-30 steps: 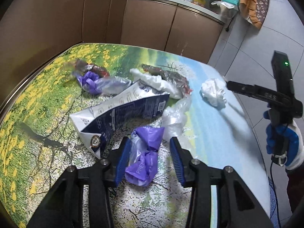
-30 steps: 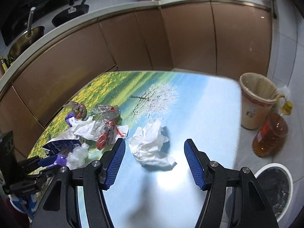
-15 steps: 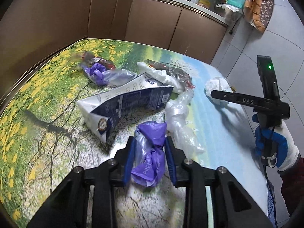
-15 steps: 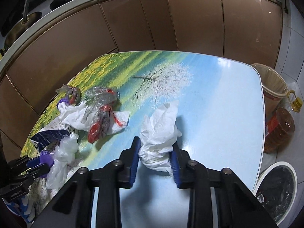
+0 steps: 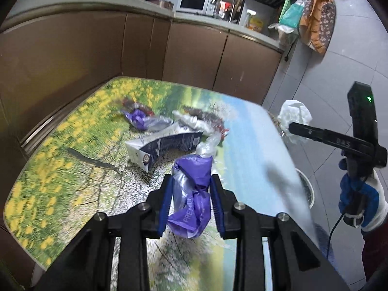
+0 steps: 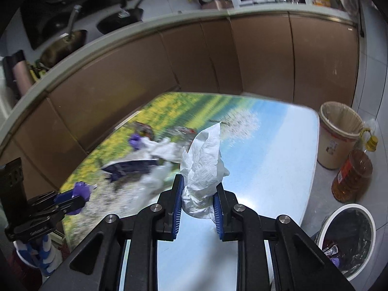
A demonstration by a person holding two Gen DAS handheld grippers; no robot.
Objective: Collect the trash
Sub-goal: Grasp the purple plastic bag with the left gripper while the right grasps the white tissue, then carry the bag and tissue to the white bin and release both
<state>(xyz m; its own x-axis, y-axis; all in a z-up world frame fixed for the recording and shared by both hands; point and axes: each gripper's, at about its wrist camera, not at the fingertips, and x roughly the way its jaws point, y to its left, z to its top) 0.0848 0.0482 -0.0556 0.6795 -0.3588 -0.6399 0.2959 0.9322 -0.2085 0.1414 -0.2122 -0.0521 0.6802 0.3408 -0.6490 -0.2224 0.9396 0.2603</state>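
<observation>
My left gripper (image 5: 191,179) is shut on a crumpled purple plastic wrapper (image 5: 194,208), held up above the landscape-print table (image 5: 60,157). In the right wrist view the same gripper (image 6: 72,197) shows at the left with the purple wrapper (image 6: 81,189) in it. My right gripper (image 6: 198,184) has its jaws closing on a wad of white tissue (image 6: 206,152), which the blue pads pinch and hold clear of the table (image 6: 278,157). From the left wrist view the tissue (image 5: 294,112) hangs off the right gripper (image 5: 293,128), carried by a gloved hand (image 5: 361,198).
A flattened blue-and-white carton (image 5: 167,145), clear plastic and several other wrappers (image 5: 201,121) lie on the table. On the floor to the right stand a beige bin (image 6: 339,140), an oil bottle (image 6: 351,177) and a white bin with a black liner (image 6: 349,237). Brown cabinets run behind.
Both grippers closed from open, the left on the purple wrapper and the right on the tissue. Both then rose, lifting their pieces off the table.
</observation>
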